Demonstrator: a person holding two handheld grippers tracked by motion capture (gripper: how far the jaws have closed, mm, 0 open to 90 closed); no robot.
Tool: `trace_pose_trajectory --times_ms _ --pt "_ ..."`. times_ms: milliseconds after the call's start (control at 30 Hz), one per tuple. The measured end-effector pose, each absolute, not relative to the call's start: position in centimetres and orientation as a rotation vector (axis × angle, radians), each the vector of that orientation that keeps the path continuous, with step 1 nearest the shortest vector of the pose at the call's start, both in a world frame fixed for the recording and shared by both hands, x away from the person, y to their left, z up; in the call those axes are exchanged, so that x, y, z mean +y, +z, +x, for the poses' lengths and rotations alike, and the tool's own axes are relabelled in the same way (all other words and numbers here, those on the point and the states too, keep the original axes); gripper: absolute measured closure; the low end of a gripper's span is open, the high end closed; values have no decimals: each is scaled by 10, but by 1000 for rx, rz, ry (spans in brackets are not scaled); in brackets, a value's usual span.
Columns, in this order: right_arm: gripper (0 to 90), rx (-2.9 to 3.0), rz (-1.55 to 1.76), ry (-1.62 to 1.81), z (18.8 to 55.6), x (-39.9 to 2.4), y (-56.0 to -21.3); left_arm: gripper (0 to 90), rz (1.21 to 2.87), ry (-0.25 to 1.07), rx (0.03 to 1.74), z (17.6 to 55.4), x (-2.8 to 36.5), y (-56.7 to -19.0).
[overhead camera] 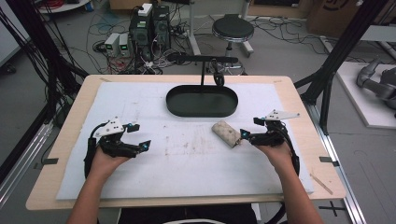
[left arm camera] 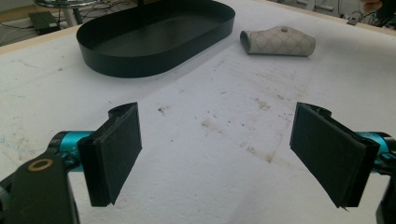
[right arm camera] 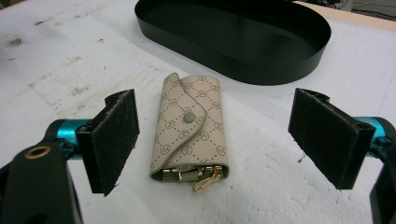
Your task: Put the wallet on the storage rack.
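Note:
A beige patterned key pouch [overhead camera: 226,133] lies flat on the white mat, with a snap flap and gold clasps showing at its near end [right arm camera: 190,130]. My right gripper [overhead camera: 248,129] stands open just to its right; in the right gripper view [right arm camera: 219,140] the pouch lies between the two pads, touching neither. My left gripper [overhead camera: 139,136] is open over bare mat at the left, nothing between its pads [left arm camera: 224,154]. The pouch [left arm camera: 279,42] shows far off in the left gripper view. A black oval tray [overhead camera: 201,101] sits behind the pouch.
The white mat [overhead camera: 154,158] covers most of the wooden table [overhead camera: 322,154] and carries brown stains at its middle. A black stand with a horizontal bar [overhead camera: 203,59] rises behind the tray [left arm camera: 154,42] [right arm camera: 233,37]. A stool, cables and boxes sit on the floor beyond.

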State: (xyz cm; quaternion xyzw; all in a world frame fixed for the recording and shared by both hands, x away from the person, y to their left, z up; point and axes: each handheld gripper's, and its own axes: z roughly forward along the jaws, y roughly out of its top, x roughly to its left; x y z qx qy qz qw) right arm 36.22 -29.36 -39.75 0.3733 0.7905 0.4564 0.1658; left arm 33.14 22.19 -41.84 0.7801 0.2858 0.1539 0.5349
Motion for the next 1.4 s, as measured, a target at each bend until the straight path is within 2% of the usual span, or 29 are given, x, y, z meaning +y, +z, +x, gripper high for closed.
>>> trace_pose_trajectory --times_ms 433,1400 --pt "166 2289 1064 1236 366 -285 -403 167 1864 370 682 330 219 -418" --pt "166 2448 1110 973 379 -246 -444 167 1868 360 679 329 219 -419"
